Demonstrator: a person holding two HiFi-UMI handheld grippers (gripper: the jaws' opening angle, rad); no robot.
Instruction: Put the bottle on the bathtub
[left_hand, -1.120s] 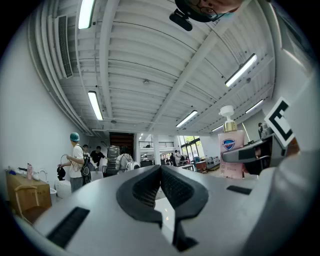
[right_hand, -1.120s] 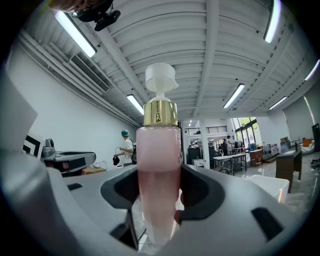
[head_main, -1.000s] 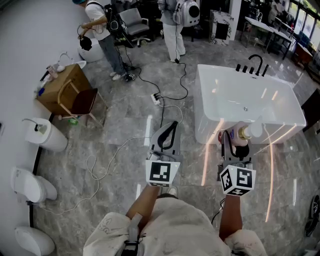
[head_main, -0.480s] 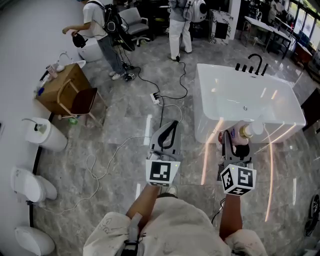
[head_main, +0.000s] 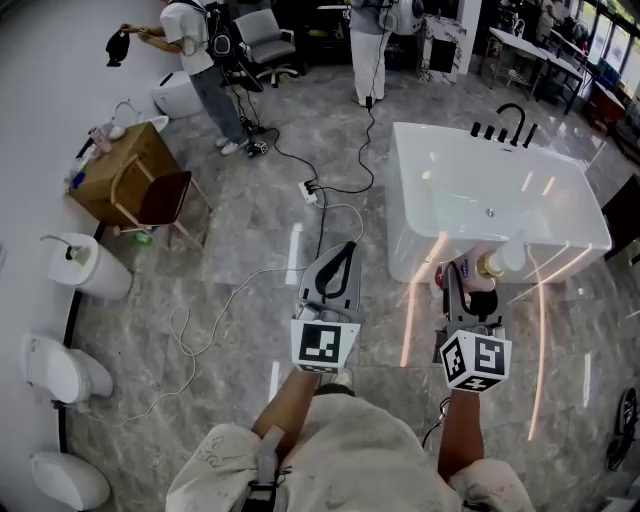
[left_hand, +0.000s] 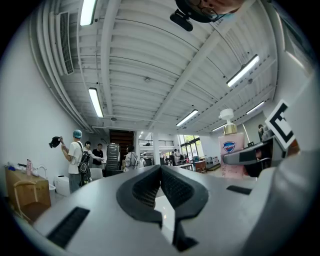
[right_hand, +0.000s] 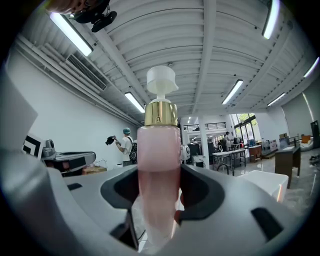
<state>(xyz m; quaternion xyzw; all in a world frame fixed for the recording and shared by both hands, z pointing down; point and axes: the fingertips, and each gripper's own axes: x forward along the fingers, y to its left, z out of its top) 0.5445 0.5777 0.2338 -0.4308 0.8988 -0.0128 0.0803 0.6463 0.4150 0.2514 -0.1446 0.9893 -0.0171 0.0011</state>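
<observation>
A pink pump bottle (head_main: 489, 266) with a gold collar and white pump stands upright between the jaws of my right gripper (head_main: 472, 274), which is shut on its body. In the right gripper view the bottle (right_hand: 159, 170) fills the middle, both pads pressed to its sides. It is held just short of the near rim of the white bathtub (head_main: 402, 190), whose corner (right_hand: 265, 182) shows at the right. My left gripper (head_main: 345, 248) hovers beside it to the left, shut and empty, its pads (left_hand: 150, 187) meeting. From there the bottle (left_hand: 230, 152) shows at the right.
A black faucet (head_main: 512, 124) stands on the tub's far rim. Cables (head_main: 235, 295) trail over the marble floor. A wooden table and chair (head_main: 135, 180) and toilets (head_main: 85, 270) line the left wall. People (head_main: 205, 50) stand at the back.
Both grippers and the bottle have kept still. The people at the back have shifted; the one at the left has swung a dark object out to the left.
</observation>
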